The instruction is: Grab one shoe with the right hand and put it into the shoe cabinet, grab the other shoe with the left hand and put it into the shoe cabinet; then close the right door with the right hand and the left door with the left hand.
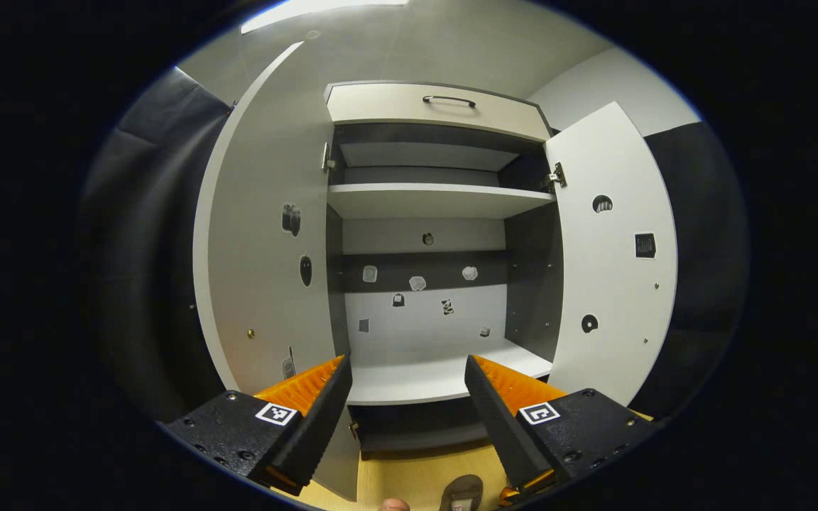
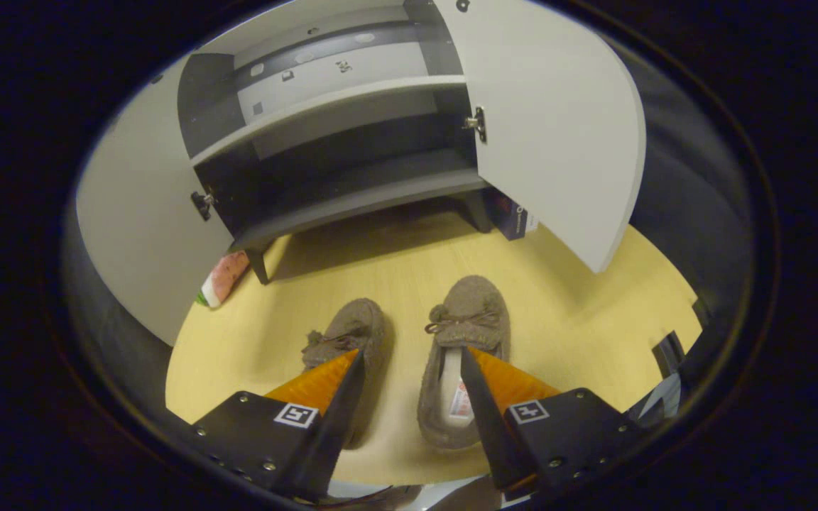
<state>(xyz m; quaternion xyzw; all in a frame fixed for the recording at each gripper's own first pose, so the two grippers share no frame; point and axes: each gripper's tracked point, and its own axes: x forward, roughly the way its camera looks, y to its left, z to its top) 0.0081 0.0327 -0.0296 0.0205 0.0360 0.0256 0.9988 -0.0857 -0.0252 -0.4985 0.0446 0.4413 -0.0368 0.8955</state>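
Fuzzy brown moccasin slippers, right one (image 2: 460,355) and left one (image 2: 348,341), side by side on yellow floor (image 2: 593,298) before white shoe cabinet (image 2: 352,92). My right gripper (image 2: 409,372) wide, hovering above right slipper for grab. Left gripper (image 1: 405,380) wide, empty, raised facing shelves, waiting. Both doors open for loading.

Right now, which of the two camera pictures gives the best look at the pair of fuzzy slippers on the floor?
The right gripper view. It looks down on both slippers, the left slipper and the right slipper, side by side on the yellow floor before the open cabinet. The left gripper view catches just one slipper's edge at the bottom.
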